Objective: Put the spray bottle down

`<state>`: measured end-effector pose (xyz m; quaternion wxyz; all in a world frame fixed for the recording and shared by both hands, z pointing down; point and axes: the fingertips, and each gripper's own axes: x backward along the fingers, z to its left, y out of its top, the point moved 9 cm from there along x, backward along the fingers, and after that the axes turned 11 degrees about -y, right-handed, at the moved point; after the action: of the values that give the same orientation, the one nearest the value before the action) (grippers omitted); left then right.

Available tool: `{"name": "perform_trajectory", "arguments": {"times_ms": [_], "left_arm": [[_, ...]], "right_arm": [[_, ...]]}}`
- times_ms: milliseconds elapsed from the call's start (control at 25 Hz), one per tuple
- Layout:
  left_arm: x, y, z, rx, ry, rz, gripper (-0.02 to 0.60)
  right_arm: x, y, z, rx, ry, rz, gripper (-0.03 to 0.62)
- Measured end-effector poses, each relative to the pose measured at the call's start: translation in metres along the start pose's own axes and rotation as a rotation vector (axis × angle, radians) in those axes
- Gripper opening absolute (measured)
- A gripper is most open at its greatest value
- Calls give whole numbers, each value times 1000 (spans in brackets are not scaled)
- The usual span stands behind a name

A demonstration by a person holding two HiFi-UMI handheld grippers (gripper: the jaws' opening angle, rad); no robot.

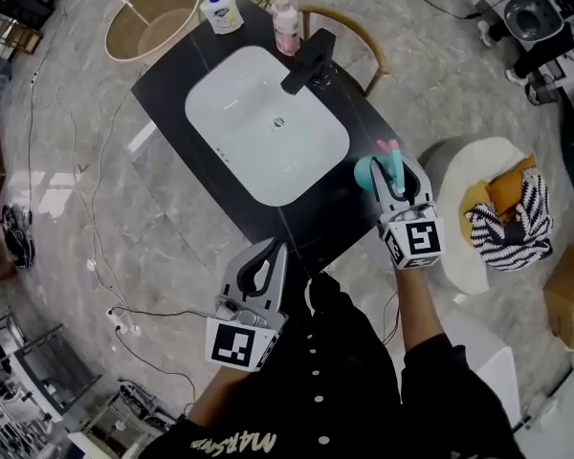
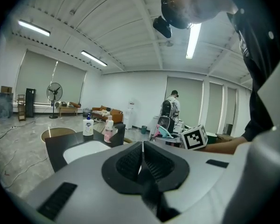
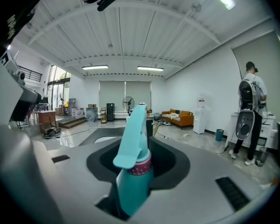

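A teal spray bottle [image 1: 373, 169] with a pink collar and a teal trigger head hangs over the right corner of the black countertop [image 1: 172, 98]. My right gripper [image 1: 397, 172] is shut on it. In the right gripper view the bottle [image 3: 132, 174] stands upright between the jaws, its trigger pointing away from the camera. My left gripper [image 1: 271, 249] hovers at the counter's near edge, shut and holding nothing. Its pads [image 2: 130, 160] meet in the left gripper view. That view also shows the bottle [image 2: 163, 131] to the right.
A white sink basin [image 1: 230, 94] with a black faucet [image 1: 308, 63] is set in the counter. A soap dispenser [image 1: 220, 10] and a pink bottle [image 1: 286, 25] stand at its far edge. A white round stand [image 1: 464, 247] with striped cloth is on the right. A tan basket [image 1: 153, 17] sits far left.
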<state>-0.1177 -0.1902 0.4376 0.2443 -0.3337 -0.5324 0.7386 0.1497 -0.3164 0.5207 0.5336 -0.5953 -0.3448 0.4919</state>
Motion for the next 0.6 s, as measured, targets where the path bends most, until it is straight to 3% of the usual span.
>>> {"name": "perform_trajectory", "arguments": {"times_ms": [280, 600], "left_arm": [[-11, -24, 7, 77, 2, 69, 21], [-22, -47, 3, 105, -31, 114, 21]], "right_arm": [[-31, -37, -3, 32, 9, 19, 127], [-45, -51, -5, 48, 16, -7, 127]]}}
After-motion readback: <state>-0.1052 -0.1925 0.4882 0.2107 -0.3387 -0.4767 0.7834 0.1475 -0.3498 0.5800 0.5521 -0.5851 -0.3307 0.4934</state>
